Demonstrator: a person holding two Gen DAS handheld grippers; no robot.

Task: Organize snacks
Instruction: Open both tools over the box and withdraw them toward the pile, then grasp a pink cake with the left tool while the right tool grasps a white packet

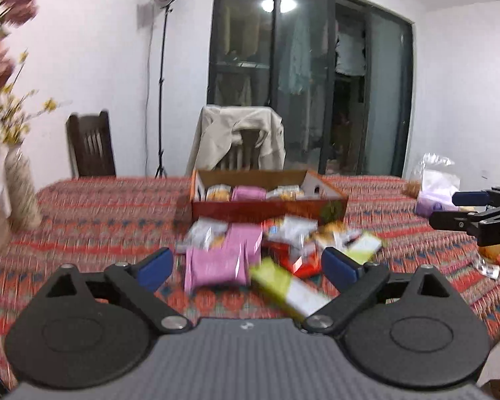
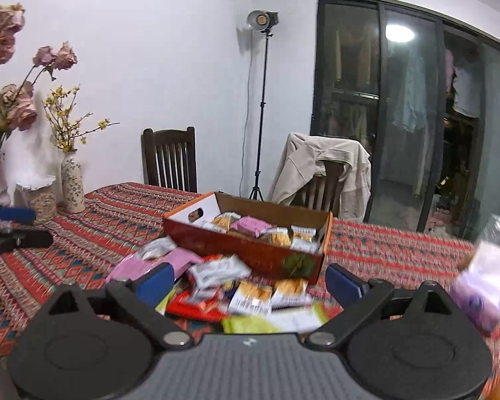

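I am holding both tools above the near edge of the table [image 2: 83, 233], tipped slightly down so the whole job sits in view. The left gripper [image 1: 246, 261] is standing with its jaws wide apart and nothing between them; the right gripper [image 2: 250, 281] is likewise spread and empty. The loose snack pile [image 2: 223, 286] is lying at twelve o'clock, just ahead of the fingertips, and the cardboard box [image 2: 250, 250], partly filled, is sitting directly behind it, presumably as the snacks' destination.
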